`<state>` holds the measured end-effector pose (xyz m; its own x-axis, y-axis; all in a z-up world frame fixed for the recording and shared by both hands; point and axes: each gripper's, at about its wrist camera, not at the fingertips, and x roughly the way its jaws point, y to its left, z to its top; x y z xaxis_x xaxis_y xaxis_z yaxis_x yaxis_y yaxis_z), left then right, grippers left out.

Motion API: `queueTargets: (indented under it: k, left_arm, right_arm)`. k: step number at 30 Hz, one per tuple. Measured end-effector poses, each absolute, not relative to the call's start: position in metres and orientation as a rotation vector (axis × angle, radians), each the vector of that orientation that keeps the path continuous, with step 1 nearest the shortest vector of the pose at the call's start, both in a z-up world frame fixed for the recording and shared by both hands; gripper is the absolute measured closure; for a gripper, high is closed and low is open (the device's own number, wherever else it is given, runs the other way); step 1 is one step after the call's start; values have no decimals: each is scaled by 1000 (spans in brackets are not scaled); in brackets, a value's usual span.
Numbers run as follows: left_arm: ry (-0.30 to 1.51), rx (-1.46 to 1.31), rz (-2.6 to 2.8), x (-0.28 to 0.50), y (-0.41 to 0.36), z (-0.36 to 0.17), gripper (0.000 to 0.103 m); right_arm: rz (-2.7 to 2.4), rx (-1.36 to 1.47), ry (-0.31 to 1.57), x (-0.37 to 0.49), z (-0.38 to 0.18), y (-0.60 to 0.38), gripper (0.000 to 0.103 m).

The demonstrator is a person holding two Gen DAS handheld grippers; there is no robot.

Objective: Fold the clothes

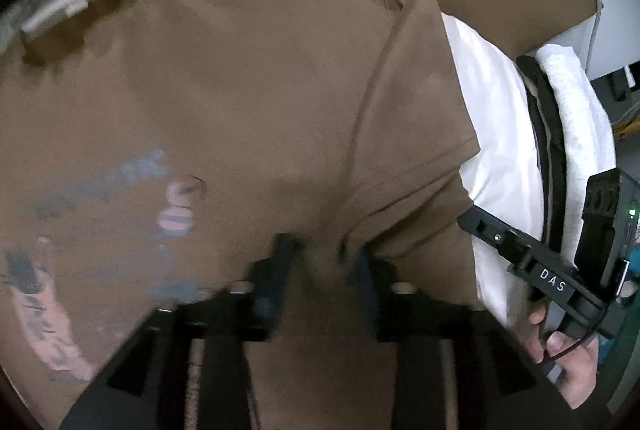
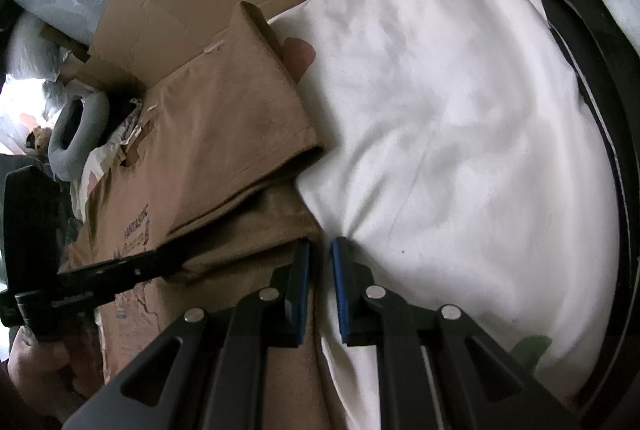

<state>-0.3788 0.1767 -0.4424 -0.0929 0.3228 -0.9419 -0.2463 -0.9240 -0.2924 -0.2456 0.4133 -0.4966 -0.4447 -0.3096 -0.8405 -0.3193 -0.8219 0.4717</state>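
While we work on a brown T-shirt [image 1: 248,90] spread ahead of both claws, our left gripper [image 1: 320,262] has its jaws narrowed on a raised fold of its cloth near the sleeve, probably to lift it for folding. Our right gripper [image 2: 320,258] is narrow too, seemingly pinching where brown hem meets a white garment [image 2: 460,118] lying to its right. A faded print marks the shirt.

— How's the light?
— Dim in the left wrist view, with the brown shirt [image 1: 240,90] and its print smeared by motion blur. The right view is brighter: daylight glares far left, the white cloth [image 2: 460,118] softly shadowed.
— Edges?
— Fisheye-bent, black-cornered.
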Motion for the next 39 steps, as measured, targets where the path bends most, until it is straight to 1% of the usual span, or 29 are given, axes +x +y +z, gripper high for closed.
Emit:
queueTargets:
  k: [1,2,3,6,10,12,18,26,27,28,30,32,33,34,35,39]
  left_arm:
    - [-68,-1804,2085,-378,177,-437,46]
    - [-57,-1798,2092,-377,177,-433,45]
    - [-54,-1793,2095,-377,177,-429,45]
    - [-57,-1765,2089,-375,177,-420,45]
    - [-45,-1653,2076,-373,192,-407,45]
    - [-56,-1625,2051,-376,201,-405,45]
    - [-12,-1553,2019,-389,231,-400,46]
    - [83,-1437,1939,-397,282,-400,46]
    - [95,-1428,1930,-397,287,-401,48]
    - [103,-1427,1915,-397,293,-403,52]
    - [129,-1422,1890,-398,304,-409,58]
    - [159,-1412,1874,-398,314,-415,58]
    - [170,-1412,1868,-398,317,-419,60]
    - [179,-1414,1865,-399,319,-423,66]
    - [183,-1418,1866,-400,320,-426,68]
    - [192,-1420,1866,-404,325,-437,69]
  right_arm:
    - [2491,-1652,948,-244,-496,414,93]
    - [2486,-1652,962,-242,-496,414,92]
    - [2483,-1653,967,-241,-496,414,90]
    - [2480,-1673,961,-237,-494,414,89]
    - [2467,-1670,956,-229,-486,416,84]
    - [2471,-1658,951,-223,-483,417,83]
    - [2447,-1635,944,-209,-480,421,83]
    - [2465,-1610,955,-205,-474,418,83]
    - [2462,-1610,956,-204,-474,418,83]
    - [2459,-1610,957,-203,-474,419,83]
    - [2454,-1611,959,-202,-474,420,83]
    - [2448,-1611,961,-200,-474,421,83]
    - [2445,-1612,962,-199,-474,421,83]
    - [2442,-1612,963,-198,-474,422,83]
    - [2440,-1613,964,-197,-474,422,83]
    - [2435,-1628,950,-196,-474,421,83]
